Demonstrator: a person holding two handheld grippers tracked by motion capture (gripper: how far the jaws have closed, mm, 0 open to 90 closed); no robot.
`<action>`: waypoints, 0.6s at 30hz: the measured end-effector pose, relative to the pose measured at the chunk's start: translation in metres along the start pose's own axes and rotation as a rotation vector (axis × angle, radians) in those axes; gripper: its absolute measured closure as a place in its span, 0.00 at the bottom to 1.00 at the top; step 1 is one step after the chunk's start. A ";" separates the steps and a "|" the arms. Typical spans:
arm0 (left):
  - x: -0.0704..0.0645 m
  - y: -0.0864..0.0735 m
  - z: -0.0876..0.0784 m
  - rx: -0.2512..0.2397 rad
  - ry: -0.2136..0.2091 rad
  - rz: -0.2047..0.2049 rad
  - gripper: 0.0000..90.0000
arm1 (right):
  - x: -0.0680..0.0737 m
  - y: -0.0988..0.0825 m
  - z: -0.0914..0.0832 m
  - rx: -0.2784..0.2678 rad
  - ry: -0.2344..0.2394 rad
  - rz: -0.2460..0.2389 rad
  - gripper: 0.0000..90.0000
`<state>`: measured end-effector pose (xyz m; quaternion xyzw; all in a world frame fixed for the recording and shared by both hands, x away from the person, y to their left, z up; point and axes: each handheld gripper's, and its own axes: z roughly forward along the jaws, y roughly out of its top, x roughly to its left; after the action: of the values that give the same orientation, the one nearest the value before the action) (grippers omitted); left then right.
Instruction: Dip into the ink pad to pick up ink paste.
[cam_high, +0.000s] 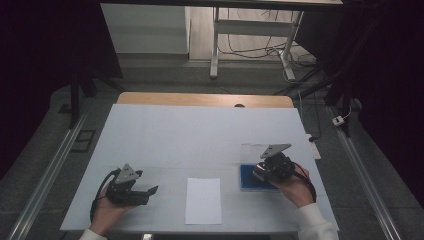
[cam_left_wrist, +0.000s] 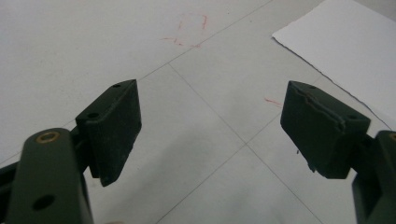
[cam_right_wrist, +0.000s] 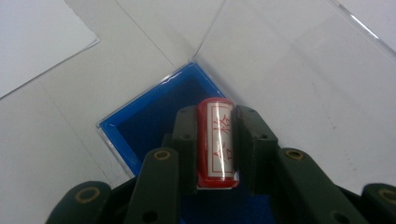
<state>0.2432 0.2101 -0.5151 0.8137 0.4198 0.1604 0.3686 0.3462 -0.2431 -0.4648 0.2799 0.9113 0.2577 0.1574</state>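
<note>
Table (cam_high: 165, 130): we see it covered in white, both our grippers over its near half.
Paper sheet (cam_high: 203, 200): lies flat between our hands.
Blue box (cam_high: 248, 178): open, clear lid (cam_right_wrist: 299, 70) folded back.
Left gripper (cam_left_wrist: 210, 126): we hold it jaws wide, nothing between them.
Right gripper (cam_right_wrist: 215, 140): we clamp the stamp, above the box.
Red stamp (cam_right_wrist: 217, 140): pinched between the right jaws.
</note>
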 end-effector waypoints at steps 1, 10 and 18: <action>0.000 0.000 0.000 0.000 0.001 0.000 0.23 | 0.000 0.001 0.000 0.007 -0.002 -0.005 0.78; 0.000 0.000 0.000 0.003 0.003 0.003 0.23 | 0.000 0.005 0.001 0.033 -0.002 -0.013 0.79; -0.001 0.000 0.000 0.002 0.004 0.003 0.23 | -0.004 -0.002 0.005 0.013 0.022 0.015 0.79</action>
<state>0.2425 0.2091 -0.5150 0.8144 0.4194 0.1622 0.3668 0.3507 -0.2446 -0.4690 0.2848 0.9125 0.2560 0.1437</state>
